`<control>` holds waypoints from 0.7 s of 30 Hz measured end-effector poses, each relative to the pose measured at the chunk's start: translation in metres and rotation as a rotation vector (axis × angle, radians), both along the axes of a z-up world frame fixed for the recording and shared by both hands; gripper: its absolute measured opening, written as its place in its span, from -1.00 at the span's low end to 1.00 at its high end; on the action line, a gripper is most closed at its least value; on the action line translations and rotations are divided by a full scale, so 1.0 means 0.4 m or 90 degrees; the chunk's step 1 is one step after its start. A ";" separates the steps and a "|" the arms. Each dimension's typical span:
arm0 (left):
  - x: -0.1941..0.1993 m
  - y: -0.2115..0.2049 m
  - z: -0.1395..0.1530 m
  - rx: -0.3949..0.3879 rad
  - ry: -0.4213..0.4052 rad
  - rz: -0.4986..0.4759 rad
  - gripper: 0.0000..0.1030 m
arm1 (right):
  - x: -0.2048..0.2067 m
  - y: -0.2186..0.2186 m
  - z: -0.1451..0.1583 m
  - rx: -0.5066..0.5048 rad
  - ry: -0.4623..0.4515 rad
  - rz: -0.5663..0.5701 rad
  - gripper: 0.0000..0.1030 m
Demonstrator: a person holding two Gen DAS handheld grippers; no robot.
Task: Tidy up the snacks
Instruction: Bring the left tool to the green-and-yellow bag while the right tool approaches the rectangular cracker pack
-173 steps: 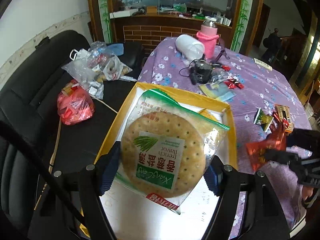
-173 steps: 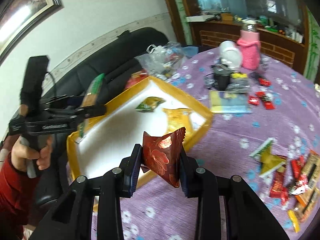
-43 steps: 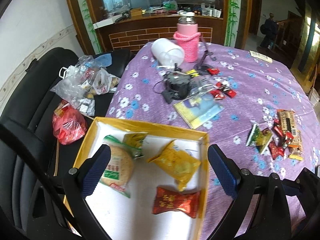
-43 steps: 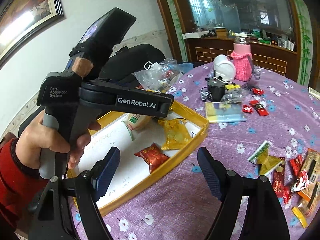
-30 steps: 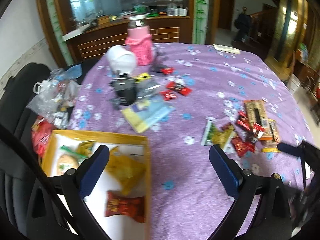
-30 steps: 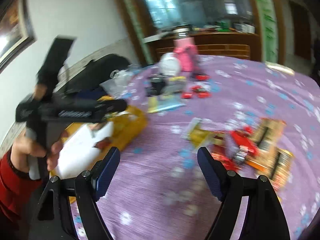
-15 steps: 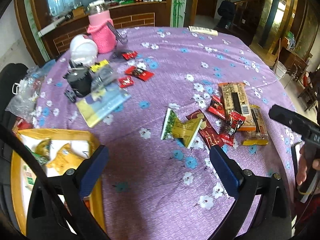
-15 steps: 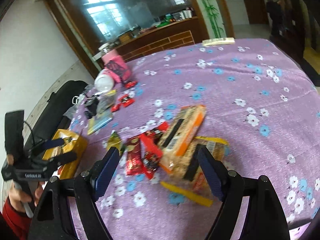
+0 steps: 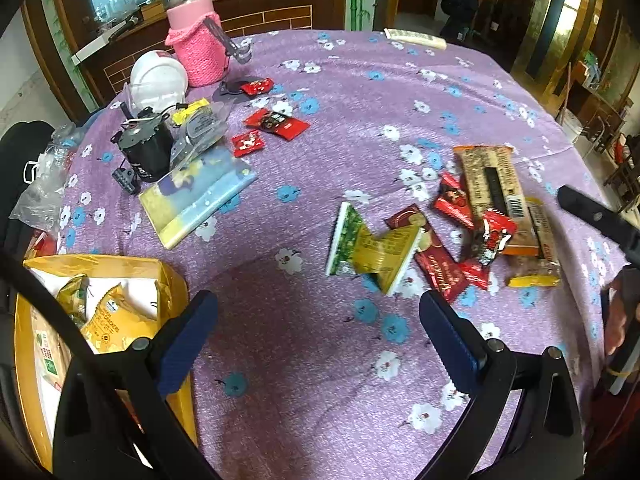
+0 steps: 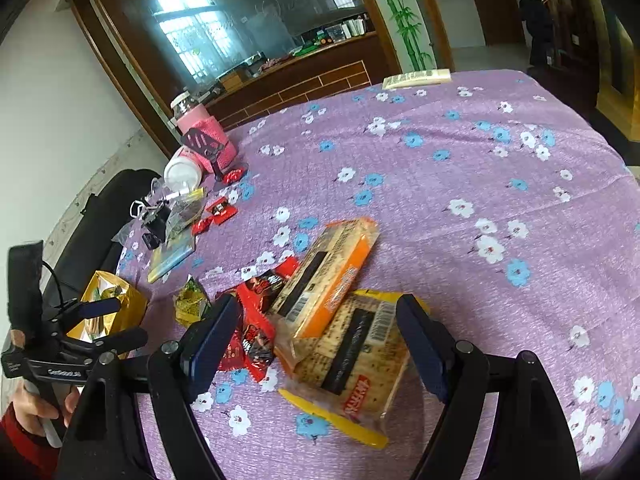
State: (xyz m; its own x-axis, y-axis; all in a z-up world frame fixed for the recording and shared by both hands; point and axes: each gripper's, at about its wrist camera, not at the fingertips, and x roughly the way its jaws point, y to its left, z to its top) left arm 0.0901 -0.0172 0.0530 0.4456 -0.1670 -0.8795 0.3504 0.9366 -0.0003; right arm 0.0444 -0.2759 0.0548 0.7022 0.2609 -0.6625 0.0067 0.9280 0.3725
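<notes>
My left gripper (image 9: 318, 338) is open and empty above the purple flowered cloth, just short of a green and yellow snack packet (image 9: 370, 246). The yellow box (image 9: 168, 276) with several snack packets inside sits at the lower left. My right gripper (image 10: 312, 346) is open, its jaws either side of a yellow-trimmed cracker pack (image 10: 352, 364), with an orange-trimmed cracker pack (image 10: 328, 278) and red candy wrappers (image 10: 252, 332) just beyond. The same pile (image 9: 488, 216) shows in the left wrist view. The left gripper (image 10: 108, 322) shows at the right wrist view's left.
At the table's far left stand a pink-sleeved jar (image 9: 196, 40), a white cup (image 9: 158, 78), a black device (image 9: 146, 152), a yellow-blue booklet (image 9: 196, 196) and loose red candies (image 9: 276, 122). A black sofa (image 10: 96, 216) lies beyond the table's left edge.
Both grippers were shut on snacks earlier and have let them go in the box. They then swung right to the snack pile. The right gripper has closed in on the cracker packs.
</notes>
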 end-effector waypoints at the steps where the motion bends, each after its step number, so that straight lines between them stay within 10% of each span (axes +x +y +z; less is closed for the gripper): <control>1: 0.003 0.000 -0.003 0.003 0.001 0.000 0.96 | 0.000 -0.006 0.001 0.003 -0.001 -0.004 0.57; 12: 0.069 -0.044 -0.052 0.013 0.039 0.015 0.96 | 0.004 -0.039 -0.013 0.004 0.017 -0.024 0.25; 21: 0.129 -0.068 -0.081 -0.073 0.071 0.062 0.91 | 0.011 -0.065 -0.055 0.033 0.088 -0.048 0.04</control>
